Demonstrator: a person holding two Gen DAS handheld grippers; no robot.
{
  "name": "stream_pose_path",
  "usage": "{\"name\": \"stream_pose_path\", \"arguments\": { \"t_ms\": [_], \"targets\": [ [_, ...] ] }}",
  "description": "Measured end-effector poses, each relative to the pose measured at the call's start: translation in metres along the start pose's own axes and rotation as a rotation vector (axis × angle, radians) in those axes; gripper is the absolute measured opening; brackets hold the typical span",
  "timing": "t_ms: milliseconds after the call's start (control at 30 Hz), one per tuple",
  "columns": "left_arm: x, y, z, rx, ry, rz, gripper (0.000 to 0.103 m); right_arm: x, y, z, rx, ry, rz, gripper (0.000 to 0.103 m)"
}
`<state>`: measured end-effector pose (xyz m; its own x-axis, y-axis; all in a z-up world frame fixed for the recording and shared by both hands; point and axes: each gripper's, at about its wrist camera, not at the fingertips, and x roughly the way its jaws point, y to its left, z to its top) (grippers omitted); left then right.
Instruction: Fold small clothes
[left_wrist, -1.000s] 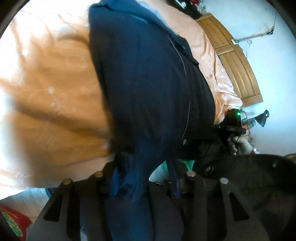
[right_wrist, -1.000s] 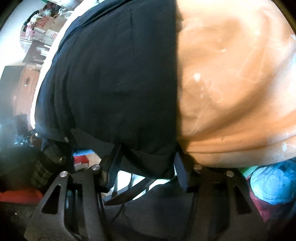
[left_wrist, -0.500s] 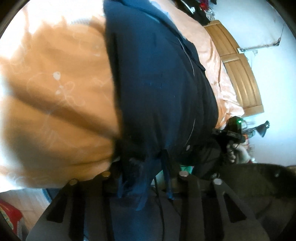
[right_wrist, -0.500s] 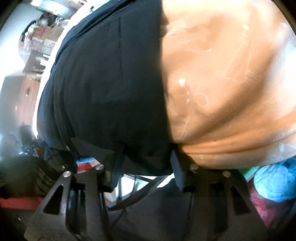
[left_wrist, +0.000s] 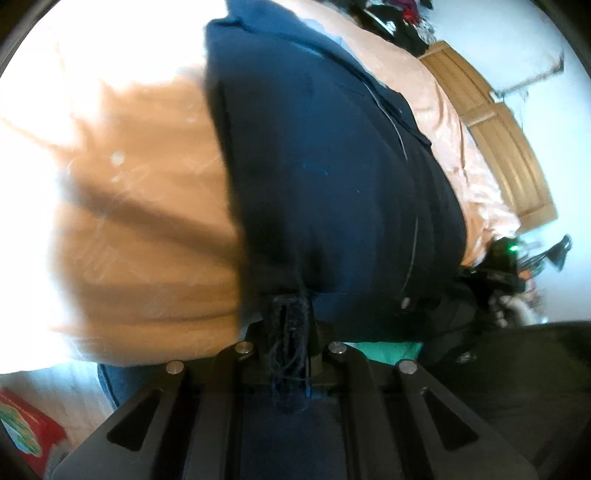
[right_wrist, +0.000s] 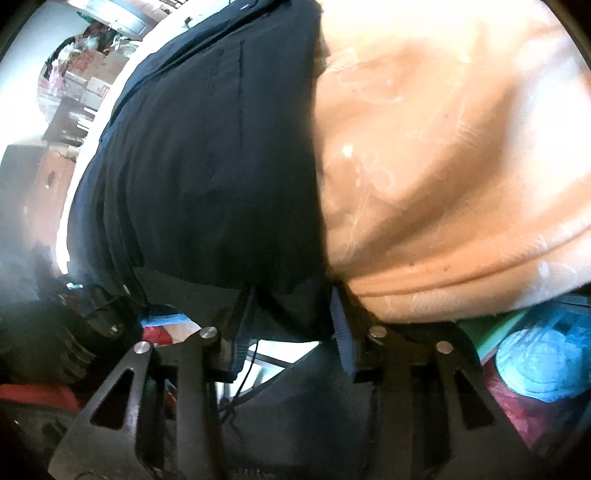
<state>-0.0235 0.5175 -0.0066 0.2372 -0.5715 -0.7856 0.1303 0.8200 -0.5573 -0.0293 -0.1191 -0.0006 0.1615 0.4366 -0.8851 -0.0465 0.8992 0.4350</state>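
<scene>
Two claws worked one dark navy cloth garment (left_wrist: 332, 177) spread on the bed's peach patterned cover (left_wrist: 147, 229). At six o'clock, the left claw (left_wrist: 290, 328) pinched its frayed hem; the right claw (right_wrist: 291, 314) stood spread around the hem.

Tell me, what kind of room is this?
Most likely a bedroom. A dark shirt lies on a bed with a peach bedspread, and a wooden headboard stands against the wall.

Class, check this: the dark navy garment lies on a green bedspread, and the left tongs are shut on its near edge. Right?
Not quite. In the left wrist view the bedspread is peach-orange, not green. The rest holds: the dark navy garment lies on it, and the left tongs are shut on its near edge.
</scene>
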Motion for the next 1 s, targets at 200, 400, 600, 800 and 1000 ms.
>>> {"name": "stream_pose_path", "arguments": {
  "t_ms": [200,400,600,800,1000],
  "targets": [
    [0.003,-0.005,0.003,0.011,0.014,0.033,0.010,-0.002,-0.001,-0.004,-0.008,-0.028,-0.036,0.034],
    [0.000,0.001,-0.002,-0.022,-0.012,0.005,0.008,-0.004,-0.004,-0.002,-0.003,-0.054,-0.051,0.040],
    [0.000,0.007,-0.003,-0.041,-0.016,-0.007,0.008,0.008,-0.003,0.001,0.010,-0.021,-0.008,0.050],
    [-0.001,-0.002,-0.006,-0.013,-0.037,0.019,0.007,0.012,0.004,0.001,-0.020,-0.008,-0.026,0.035],
    [-0.035,-0.023,-0.009,0.033,-0.095,-0.005,0.006,-0.041,0.018,-0.011,-0.007,-0.095,0.141,0.007]
  ]
}}
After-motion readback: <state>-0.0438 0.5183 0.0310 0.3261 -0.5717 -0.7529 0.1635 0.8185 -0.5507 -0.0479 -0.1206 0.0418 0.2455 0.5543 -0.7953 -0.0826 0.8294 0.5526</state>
